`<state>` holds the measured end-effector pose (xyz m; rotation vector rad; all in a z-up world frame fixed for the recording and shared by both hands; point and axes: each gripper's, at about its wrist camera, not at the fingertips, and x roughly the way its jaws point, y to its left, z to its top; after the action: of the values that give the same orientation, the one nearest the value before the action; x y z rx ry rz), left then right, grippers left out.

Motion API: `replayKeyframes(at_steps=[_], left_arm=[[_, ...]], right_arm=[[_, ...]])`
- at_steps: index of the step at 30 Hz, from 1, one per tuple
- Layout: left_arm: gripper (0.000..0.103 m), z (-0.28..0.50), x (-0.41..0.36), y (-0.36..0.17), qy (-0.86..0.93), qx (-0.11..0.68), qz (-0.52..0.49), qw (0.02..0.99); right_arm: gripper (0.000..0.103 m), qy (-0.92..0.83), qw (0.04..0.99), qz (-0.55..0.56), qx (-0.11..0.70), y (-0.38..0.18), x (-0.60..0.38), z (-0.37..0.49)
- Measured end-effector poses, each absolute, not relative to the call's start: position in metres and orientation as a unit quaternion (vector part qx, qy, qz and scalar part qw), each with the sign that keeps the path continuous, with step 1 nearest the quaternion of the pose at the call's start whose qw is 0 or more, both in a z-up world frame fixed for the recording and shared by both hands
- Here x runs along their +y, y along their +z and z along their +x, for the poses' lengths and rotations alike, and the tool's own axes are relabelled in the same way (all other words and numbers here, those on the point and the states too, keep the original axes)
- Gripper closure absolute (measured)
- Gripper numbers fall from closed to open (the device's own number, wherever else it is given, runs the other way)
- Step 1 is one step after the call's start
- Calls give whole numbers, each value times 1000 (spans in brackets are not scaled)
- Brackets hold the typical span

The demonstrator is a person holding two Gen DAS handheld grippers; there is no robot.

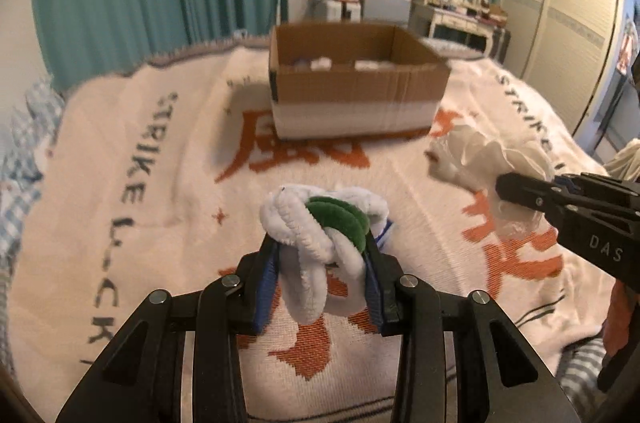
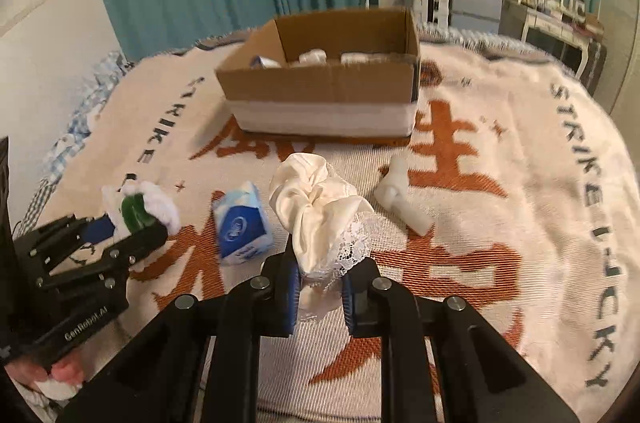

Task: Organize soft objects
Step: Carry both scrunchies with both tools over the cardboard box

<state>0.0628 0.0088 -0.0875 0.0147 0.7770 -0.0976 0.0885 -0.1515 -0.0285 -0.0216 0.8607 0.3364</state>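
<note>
So both hands are loaded right now. The left gripper [image 1: 322,255] is clamped on a rolled-up white and green sock bundle [image 1: 320,219], lifted just above the blanket [image 1: 168,207], and the right gripper [image 2: 320,277] is squeezed onto a cream satin piece with lace trim [image 2: 320,211], most of the fabric bunched up in front of the fingers. The thing that matters here is the cardboard box [image 2: 320,83]: it sits straight ahead of both tools, further up the bed, open top facing up, with its long side lying across the line of approach. A few pale soft items are already in it, too small to tell what exactly. From the left wrist view the box looks pretty much dead centre beyond the sock bundle, while the right gripper sits off to that side with its cloth, so I'd guess the left hand has the more direct line in, though neither looks clearly closer. Both would need to go forward and up over the near wall before letting go. Still lying on the blanket between the hands and the box: a blue and white tissue pack [image 2: 242,221] just left of the satin piece, and a small white rolled thing [image 2: 400,197] off to the right, both untouched.
</note>
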Motion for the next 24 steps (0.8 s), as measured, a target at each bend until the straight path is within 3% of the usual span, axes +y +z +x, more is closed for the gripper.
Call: replayKeyframes(at_steps=[14,24], left_arm=[[66,37,-4,26,-68,274,22,959],[66,94,-11,64,-70,239,33,968]], right_arm=[[87,175,935,-26,306,98,-156,37],[87,178,949,-41,258,155,-155,79]])
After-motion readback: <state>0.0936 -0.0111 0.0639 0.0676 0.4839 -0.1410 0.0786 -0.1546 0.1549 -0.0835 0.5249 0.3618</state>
